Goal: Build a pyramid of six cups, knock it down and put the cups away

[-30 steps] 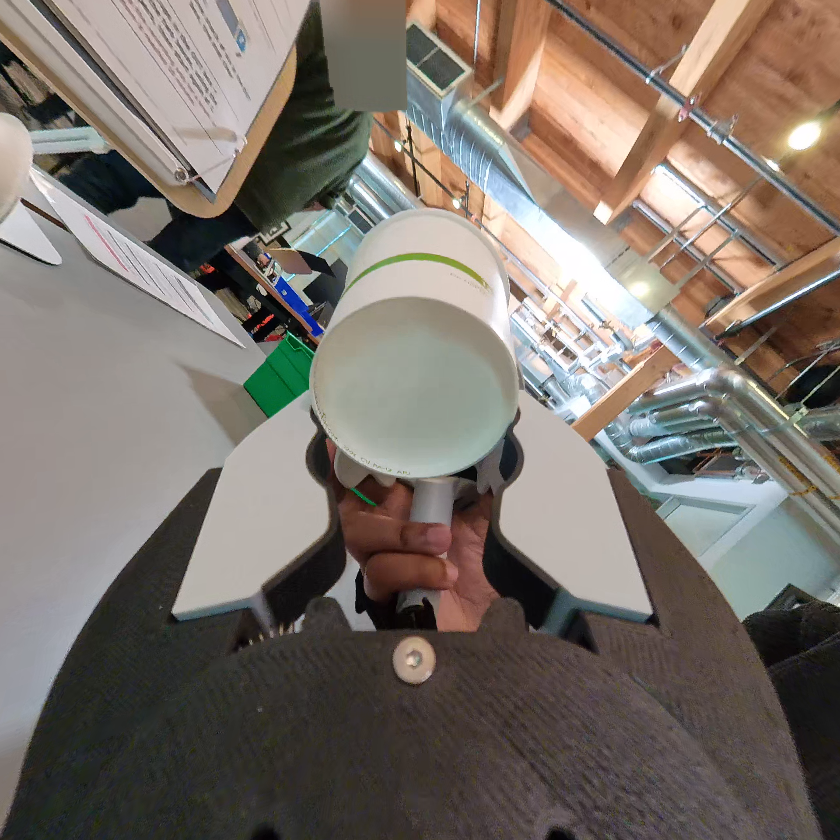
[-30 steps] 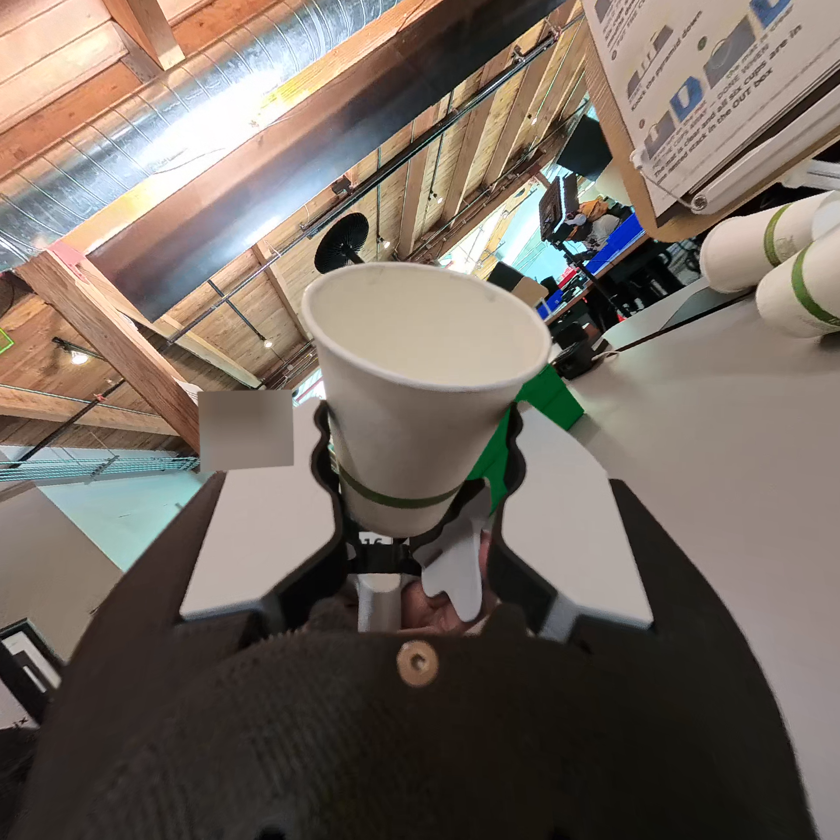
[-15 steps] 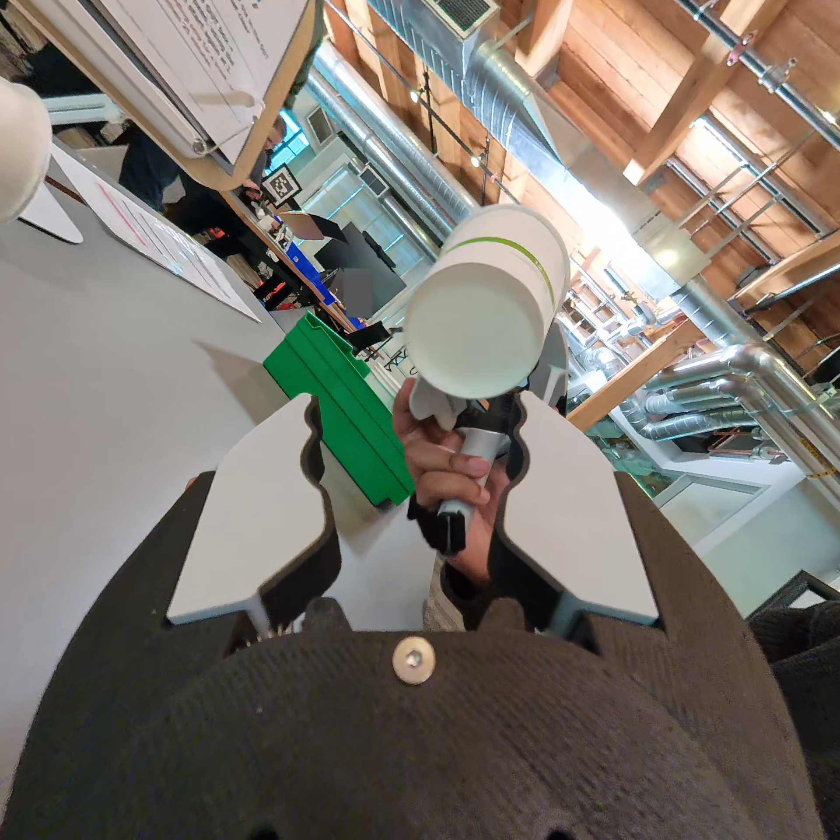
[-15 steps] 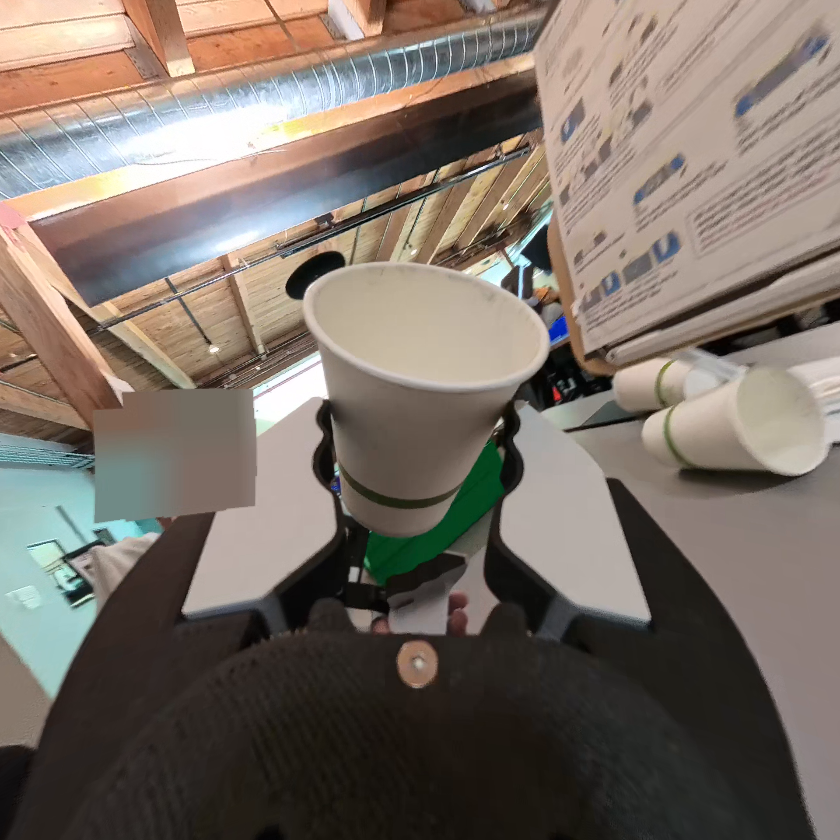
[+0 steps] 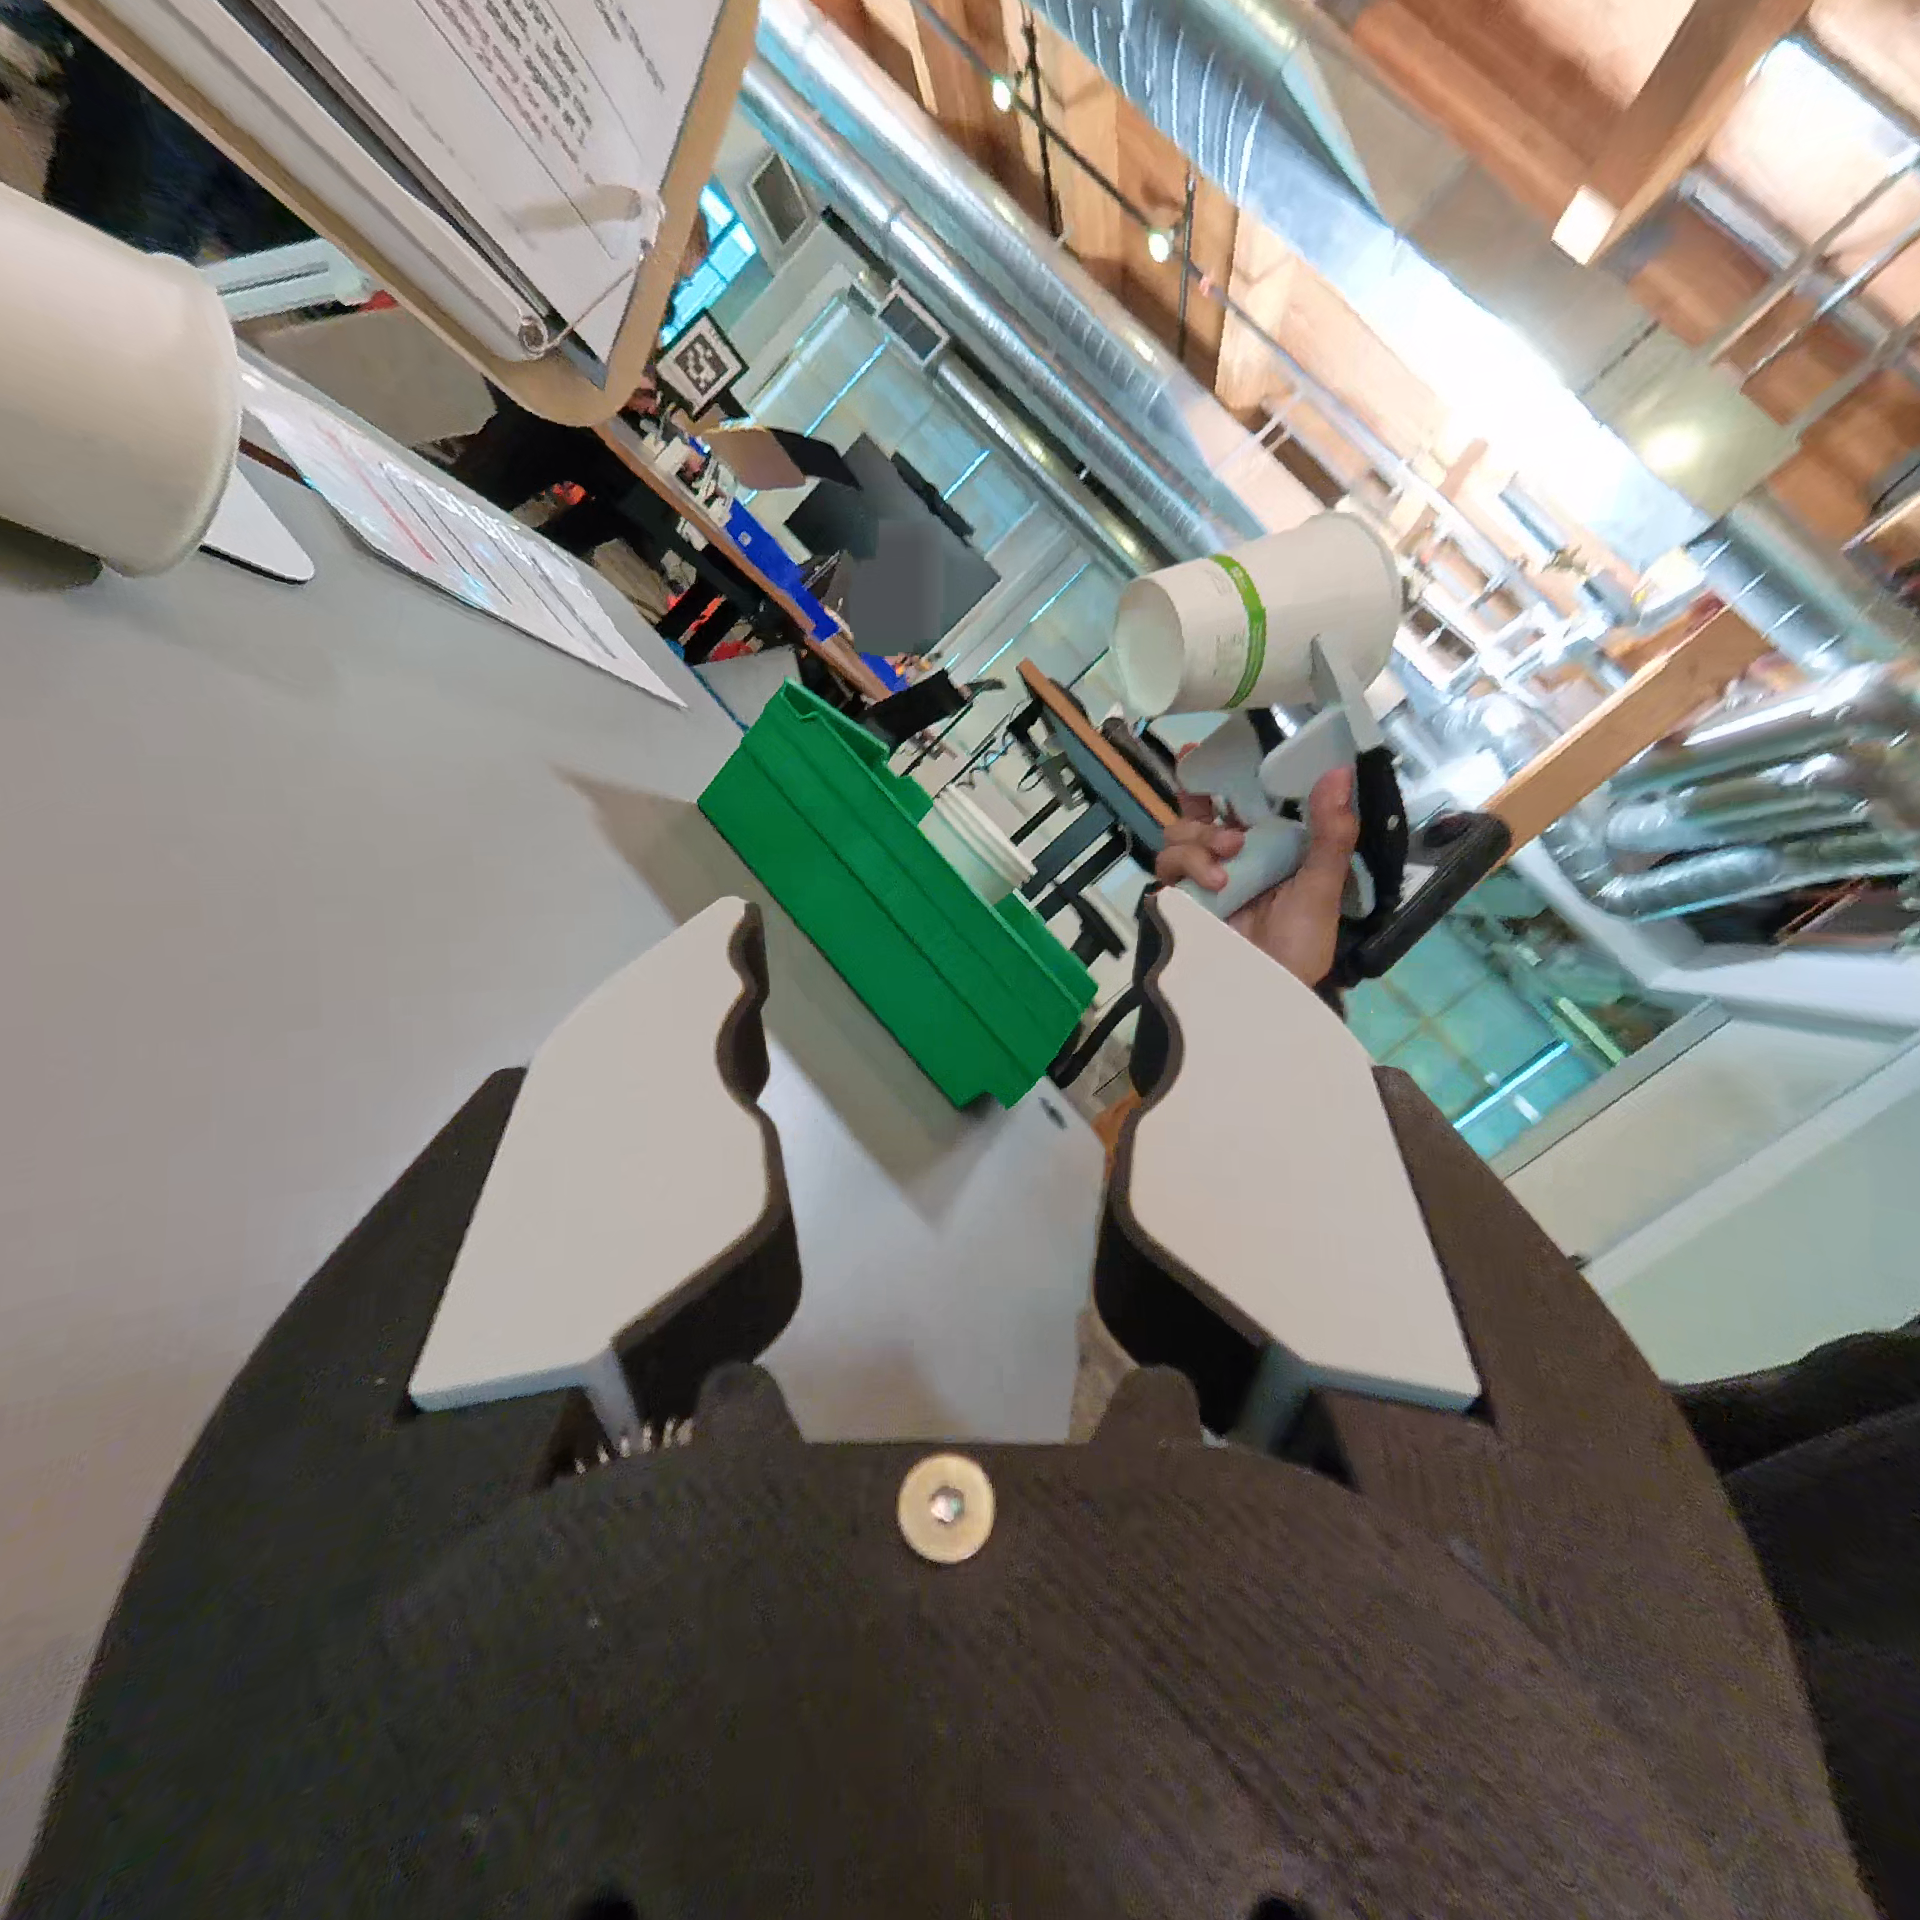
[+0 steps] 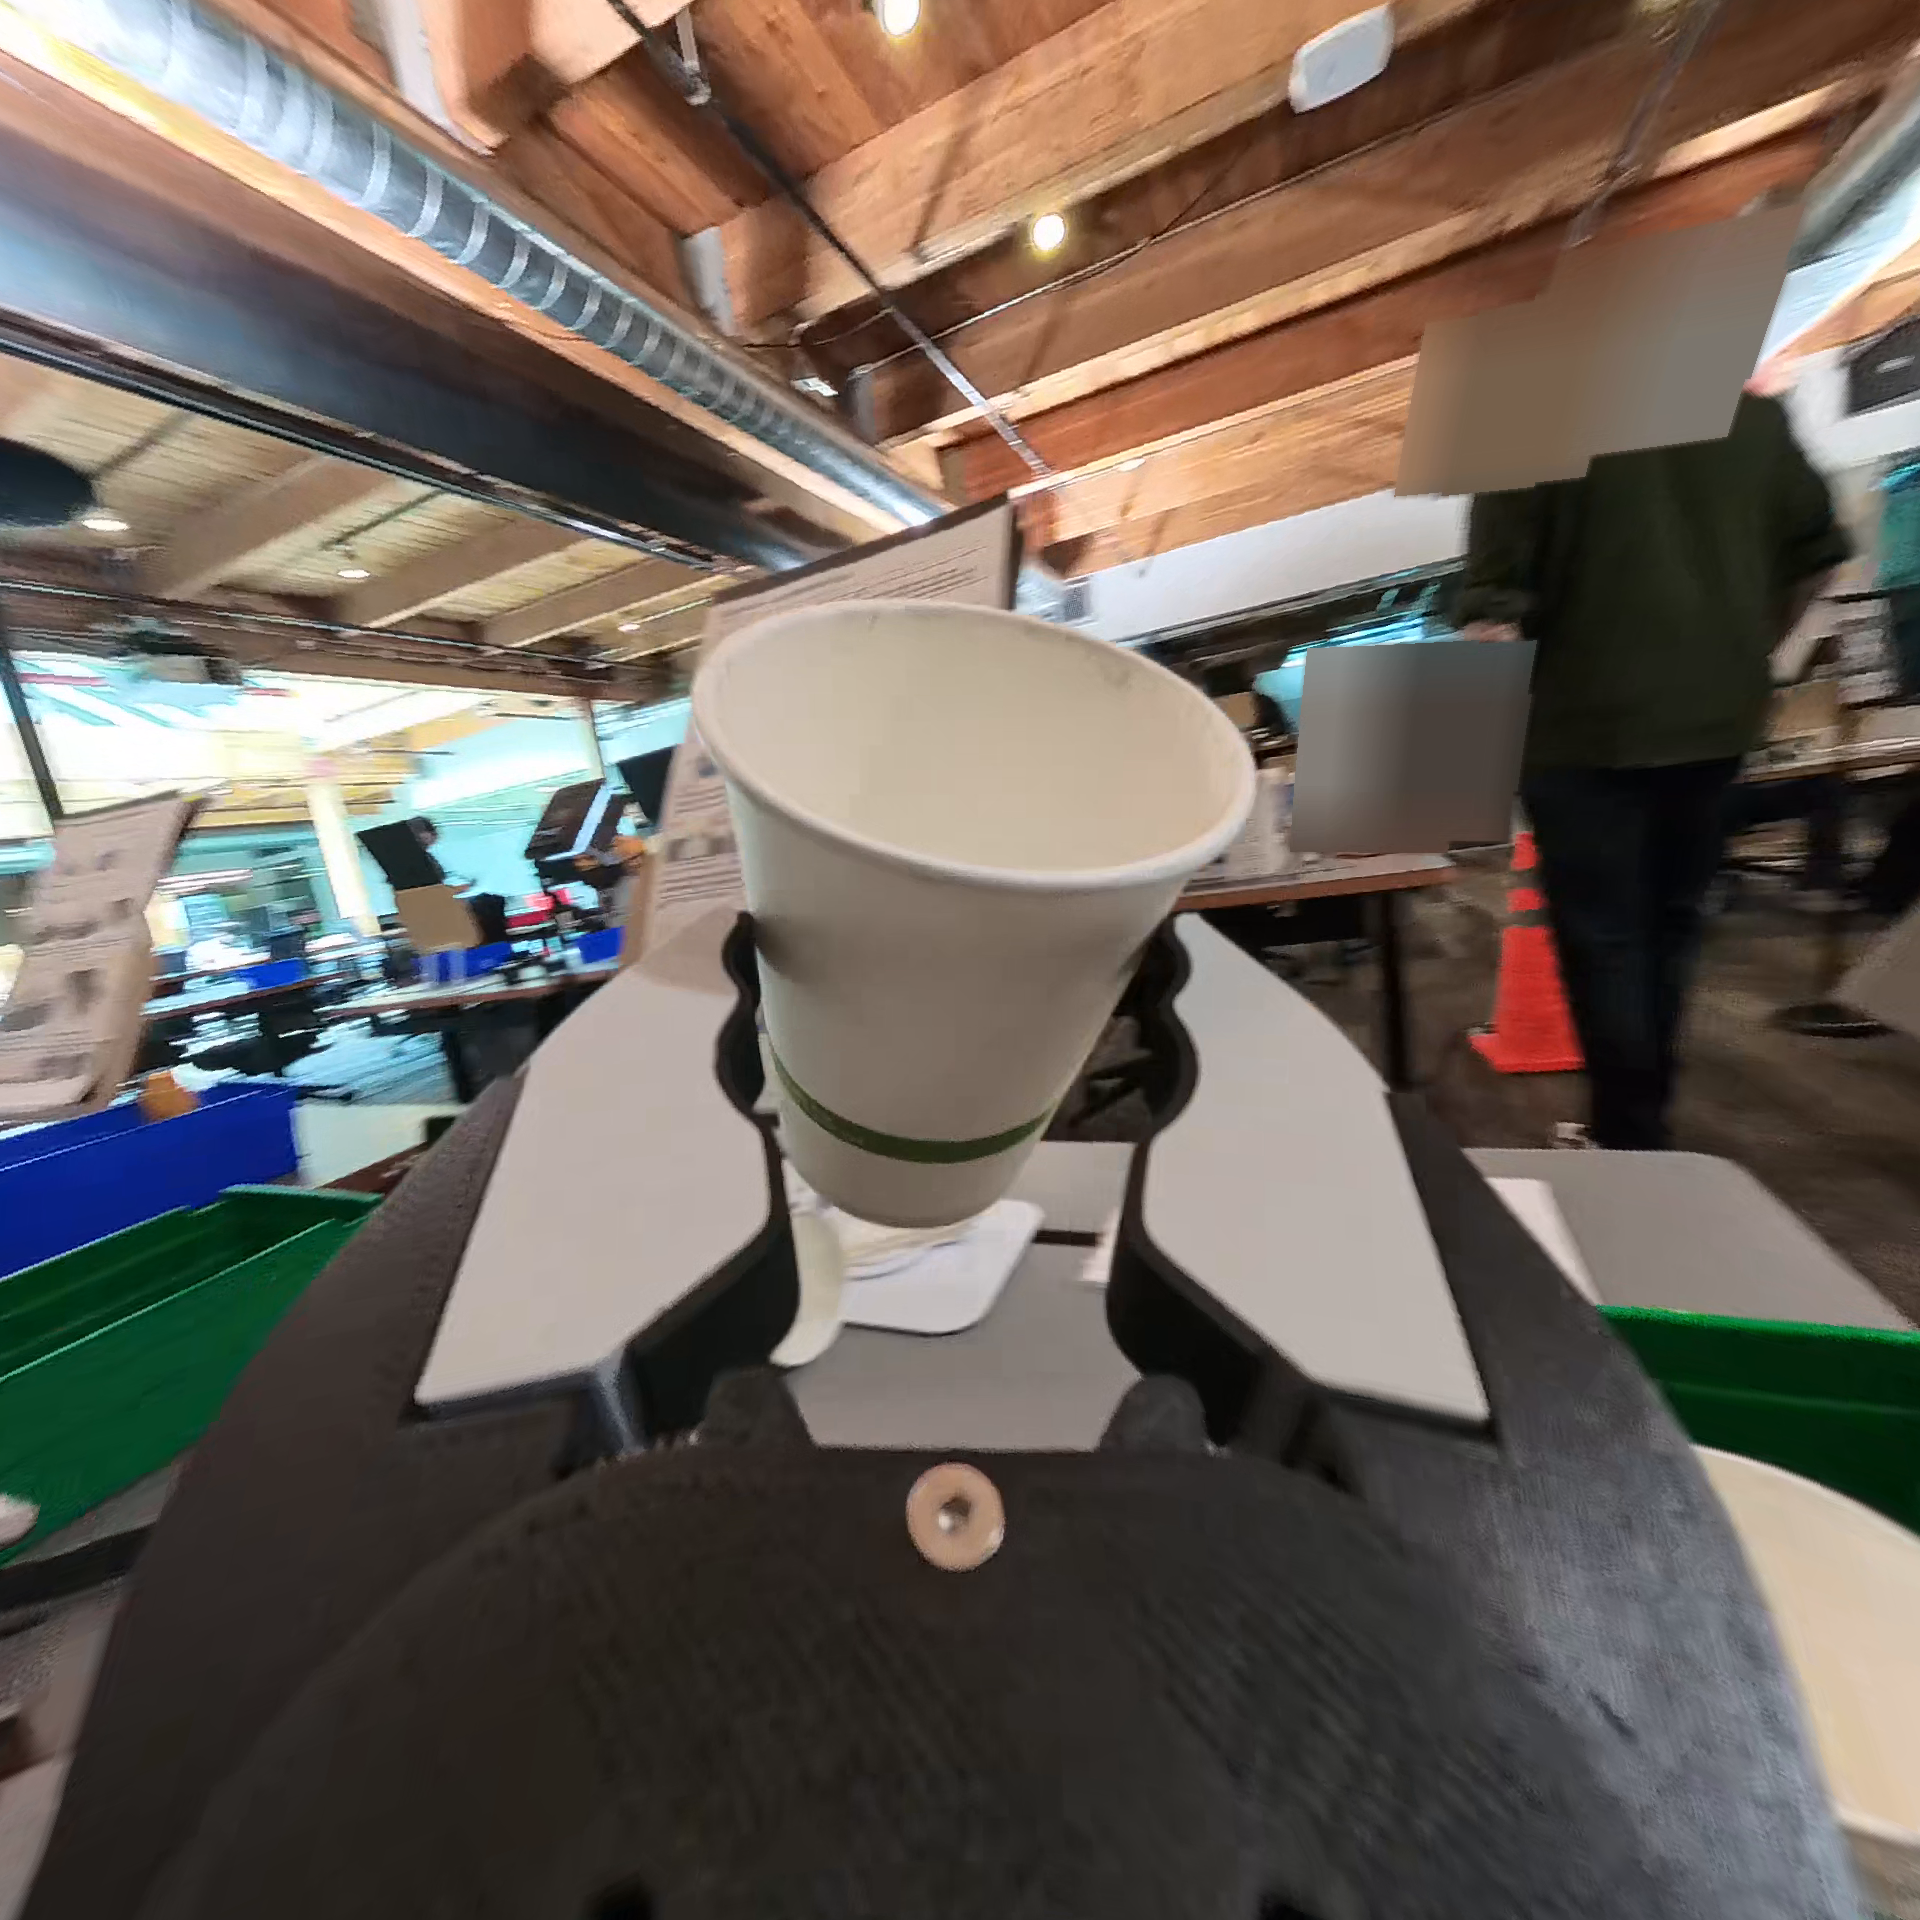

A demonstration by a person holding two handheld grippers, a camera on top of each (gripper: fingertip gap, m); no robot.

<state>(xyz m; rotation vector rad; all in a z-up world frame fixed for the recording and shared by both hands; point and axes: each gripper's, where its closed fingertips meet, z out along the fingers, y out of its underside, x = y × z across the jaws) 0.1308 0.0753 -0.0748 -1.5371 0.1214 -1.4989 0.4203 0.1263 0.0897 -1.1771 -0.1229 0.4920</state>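
Right tongs [image 6: 951, 1049]: you clamp a white paper cup [image 6: 961, 894] near its base, mouth up and away | Left tongs [image 5: 945, 1039]: spread wide, empty, above grey counter [image 5: 260, 883] | Green bin [image 5: 894, 914] just ahead of them.

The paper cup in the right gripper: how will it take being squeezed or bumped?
The paper cup looks empty and thin-walled, so probably light and easily dented. The right gripper pinches its narrow lower half, leaving the wide rim free; a bump there could likely tilt it.
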